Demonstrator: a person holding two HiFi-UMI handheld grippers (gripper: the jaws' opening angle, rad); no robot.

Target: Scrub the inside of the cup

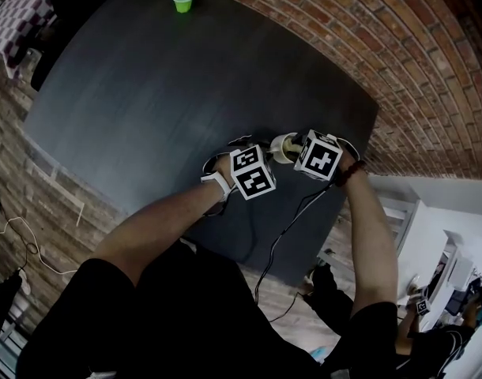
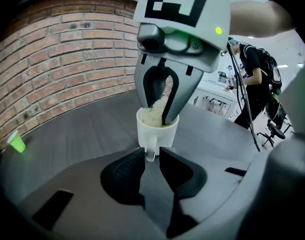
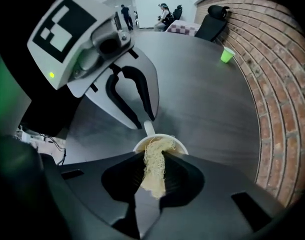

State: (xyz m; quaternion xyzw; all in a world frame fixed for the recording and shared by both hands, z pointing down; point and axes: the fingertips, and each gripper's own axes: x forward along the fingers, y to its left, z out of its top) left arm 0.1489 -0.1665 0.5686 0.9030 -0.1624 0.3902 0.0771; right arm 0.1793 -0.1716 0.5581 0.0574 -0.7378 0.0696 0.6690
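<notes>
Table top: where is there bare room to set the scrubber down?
Bare: the wide stretch of table between the green cup and the white cup. Crowded: the near right edge, where the left claw and right claw meet at that cup.

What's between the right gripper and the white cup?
A pale fibrous scrubber, clamped by the right gripper, reaches into the cup; the right gripper view shows it best.

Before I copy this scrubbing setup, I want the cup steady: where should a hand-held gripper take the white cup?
By its handle, from the side. The handle juts sideways from the upright cup, and the left hand-held gripper pinching it leaves the mouth free for the scrubber.
</notes>
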